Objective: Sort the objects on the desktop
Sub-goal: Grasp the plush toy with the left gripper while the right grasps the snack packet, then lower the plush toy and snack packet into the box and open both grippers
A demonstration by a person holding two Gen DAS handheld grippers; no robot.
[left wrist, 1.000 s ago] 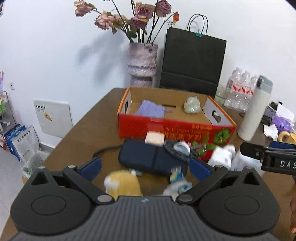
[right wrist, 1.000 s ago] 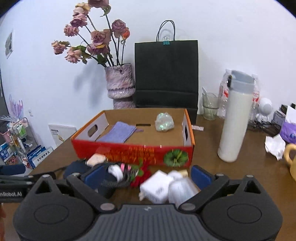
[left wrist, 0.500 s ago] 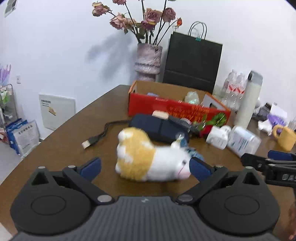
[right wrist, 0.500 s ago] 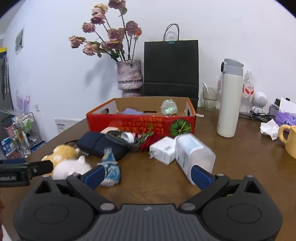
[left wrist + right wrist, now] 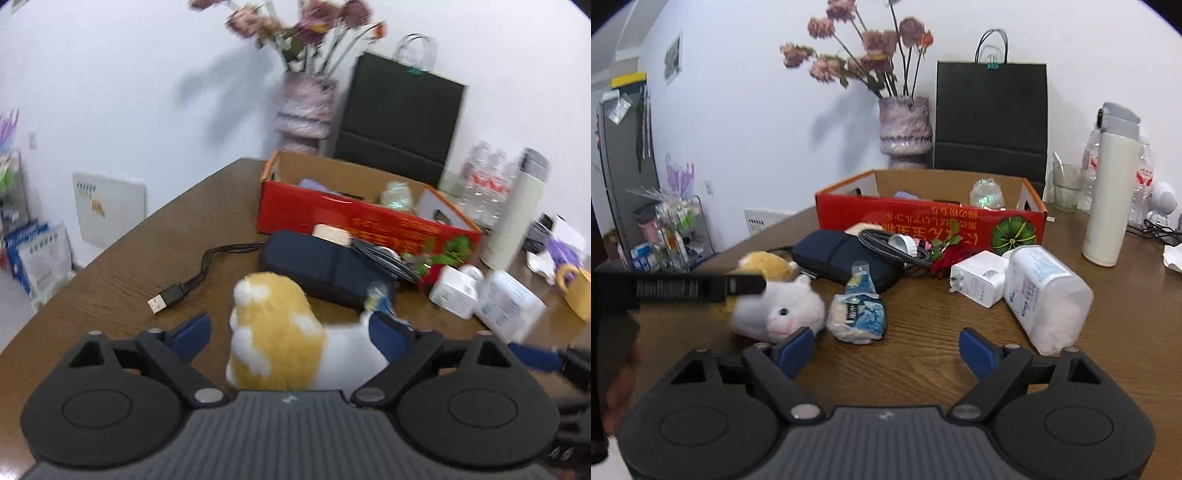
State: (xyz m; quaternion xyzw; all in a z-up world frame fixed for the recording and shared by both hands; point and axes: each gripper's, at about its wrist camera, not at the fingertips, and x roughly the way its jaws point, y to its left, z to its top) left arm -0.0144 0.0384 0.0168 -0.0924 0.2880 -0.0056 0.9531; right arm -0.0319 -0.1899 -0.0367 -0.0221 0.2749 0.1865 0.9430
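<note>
Two grippers spread: we're closing left gripper (image 5: 288, 328) in around plush hamster (image 5: 280, 332), now btwn its fingers vs. 0.5 s ago; right gripper (image 5: 886, 347) hovering empty.

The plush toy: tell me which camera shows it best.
The right wrist view: the plush toy lies on the table with its face visible, though the left gripper's finger crosses its back. The left wrist view shows only its blurred yellow-and-white back between the open fingers.
</note>
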